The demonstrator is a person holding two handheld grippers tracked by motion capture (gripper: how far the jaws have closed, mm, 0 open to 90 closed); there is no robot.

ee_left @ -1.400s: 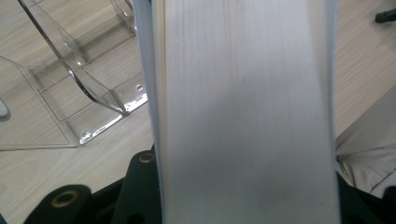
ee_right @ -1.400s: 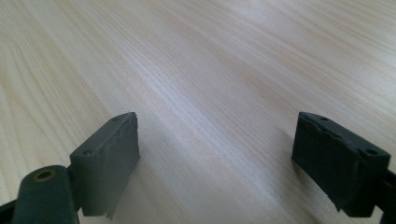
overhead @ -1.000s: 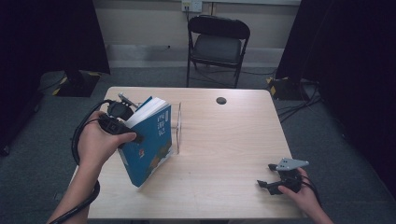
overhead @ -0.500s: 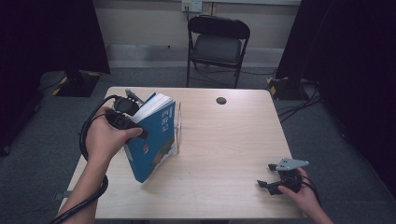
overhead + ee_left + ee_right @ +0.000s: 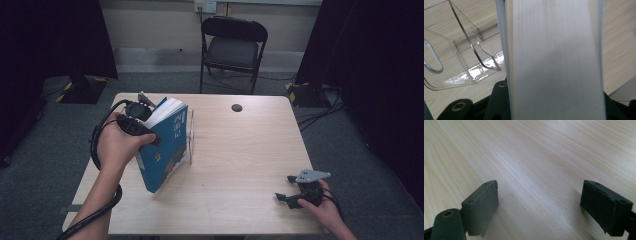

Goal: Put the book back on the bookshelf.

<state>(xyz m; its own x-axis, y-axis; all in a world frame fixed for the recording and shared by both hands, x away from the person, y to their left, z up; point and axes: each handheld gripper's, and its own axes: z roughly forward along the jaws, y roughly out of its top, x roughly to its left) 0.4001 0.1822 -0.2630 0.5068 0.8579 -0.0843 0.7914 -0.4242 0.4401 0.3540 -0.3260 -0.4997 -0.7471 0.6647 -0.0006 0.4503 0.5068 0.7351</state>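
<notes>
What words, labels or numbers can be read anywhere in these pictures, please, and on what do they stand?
Book cover, held in the left gripper: white lettering runs along the blue cover, too small and blurred to read.
Nothing else legible: none on the clear stand, table, chair or right gripper.

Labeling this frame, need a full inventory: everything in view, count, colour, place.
Book: 1, blue cover, held tilted at table's left, lower corner at the tabletop.
Clear stand: 1, transparent plastic, on the table just beside the book.
Table: 1, light wood, centre.
Round disc: 1, dark, table's far edge.
Folding chair: 1, black, beyond the table.
Left gripper: 1, black, shut on the book.
Right gripper: 1, black with grey plate, open, low at table's near right.
Hands: 2, one on each gripper.
</notes>
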